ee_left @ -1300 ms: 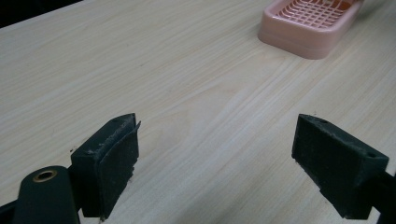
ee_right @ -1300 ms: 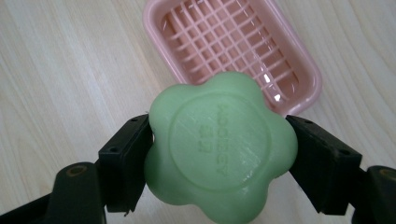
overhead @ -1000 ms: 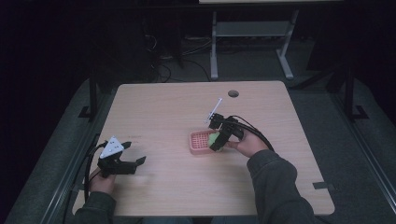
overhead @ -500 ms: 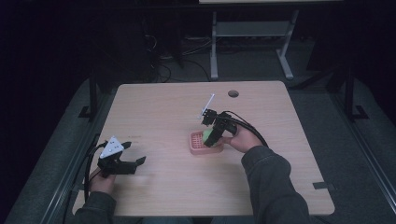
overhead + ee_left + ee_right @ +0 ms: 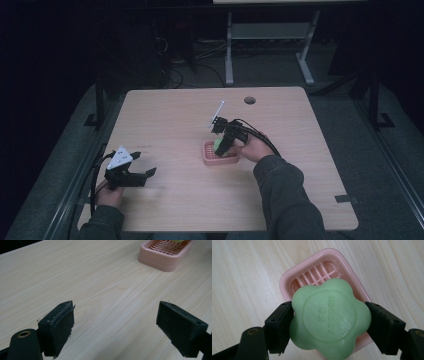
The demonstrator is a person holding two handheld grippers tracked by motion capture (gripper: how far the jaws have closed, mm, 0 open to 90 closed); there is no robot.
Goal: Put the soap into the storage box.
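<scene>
1. My right gripper (image 5: 329, 327) is clamped on the soap (image 5: 329, 322), one jaw on each side of the green flower-shaped bar, stamped face up toward the camera.
2. The soap hangs right over the dish (image 5: 317, 277). The pink slatted dish sits just under and ahead of my jaws, and whether the bar already touches it I can't tell.
3. Step in hand, as I read it: set the soap into the dish.
4. The bar overhangs the dish rim on my near side, so I should nudge forward until the bar is centred over the slats before going down.
5. Lower straight and slow, bar kept flat. A tilted bar would catch the rim and tip the light dish.
6. Release only once the bar bears on the slats. Open the jaws just enough to clear the lobes, because the dish walls sit close beside each jaw.
7. Lift straight up afterwards, with no sideways drag, or the dish slides on the tabletop (image 5: 165, 115).
8. My left gripper (image 5: 117, 325) is wide open and empty, low over bare tabletop, with the dish well ahead of it to the upper right. It could brace the dish if it shifts.
</scene>
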